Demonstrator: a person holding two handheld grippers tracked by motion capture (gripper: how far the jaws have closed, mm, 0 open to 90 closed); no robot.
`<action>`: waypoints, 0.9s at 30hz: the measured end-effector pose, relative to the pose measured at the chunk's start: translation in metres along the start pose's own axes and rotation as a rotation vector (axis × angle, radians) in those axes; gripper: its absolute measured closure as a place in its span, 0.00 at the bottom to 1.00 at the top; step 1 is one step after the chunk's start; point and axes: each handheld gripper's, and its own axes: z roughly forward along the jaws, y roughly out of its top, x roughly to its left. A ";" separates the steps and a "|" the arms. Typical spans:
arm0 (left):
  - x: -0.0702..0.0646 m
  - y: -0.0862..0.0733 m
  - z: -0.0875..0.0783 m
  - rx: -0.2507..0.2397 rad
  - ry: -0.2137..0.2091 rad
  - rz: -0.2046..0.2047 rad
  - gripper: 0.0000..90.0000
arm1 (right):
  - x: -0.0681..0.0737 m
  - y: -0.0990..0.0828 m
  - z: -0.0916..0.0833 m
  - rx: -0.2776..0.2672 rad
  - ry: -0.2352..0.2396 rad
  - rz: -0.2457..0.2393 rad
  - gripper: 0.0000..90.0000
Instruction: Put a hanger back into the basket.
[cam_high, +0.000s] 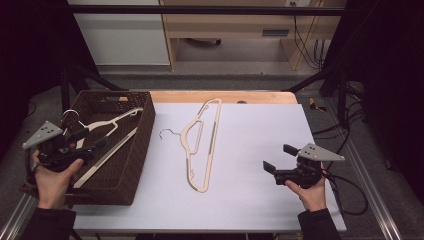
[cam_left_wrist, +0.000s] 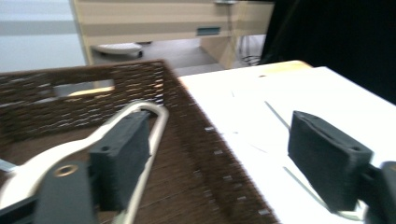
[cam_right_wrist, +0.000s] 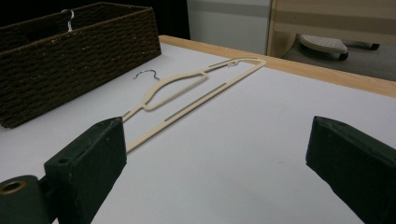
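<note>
A cream hanger (cam_high: 202, 145) with a metal hook lies flat on the white table top (cam_high: 250, 190), near its middle. A second cream hanger (cam_high: 117, 120) rests slanted inside the dark woven basket (cam_high: 145, 145) at the table's left. My left gripper (cam_high: 91, 139) hovers over the basket, open; in the left gripper view its jaws (cam_left_wrist: 224, 163) stand wide apart, and the basket hanger's rounded end (cam_left_wrist: 156, 116) curves around the left jaw's far side. My right gripper (cam_high: 279, 157) hangs open over the table's right part, pointing toward the table hanger (cam_right_wrist: 187, 88), with nothing between its jaws (cam_right_wrist: 219, 158).
The basket (cam_right_wrist: 70, 60) has tall walls, and a metal hook (cam_right_wrist: 69, 16) rises above its far rim. A wooden edge (cam_high: 225, 95) borders the table's back. Black frame bars and cables (cam_high: 345, 185) run along the right side.
</note>
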 end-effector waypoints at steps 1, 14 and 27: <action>-0.007 -0.001 0.003 -0.003 -0.008 0.008 0.18 | 0.000 0.000 0.000 0.000 -0.001 -0.001 0.06; -0.082 -0.014 0.042 0.012 -0.091 0.053 0.09 | -0.001 -0.001 -0.001 0.000 0.004 0.002 0.06; -0.126 -0.028 0.088 0.094 -0.162 0.090 0.09 | 0.000 -0.002 0.000 0.003 0.004 -0.001 0.06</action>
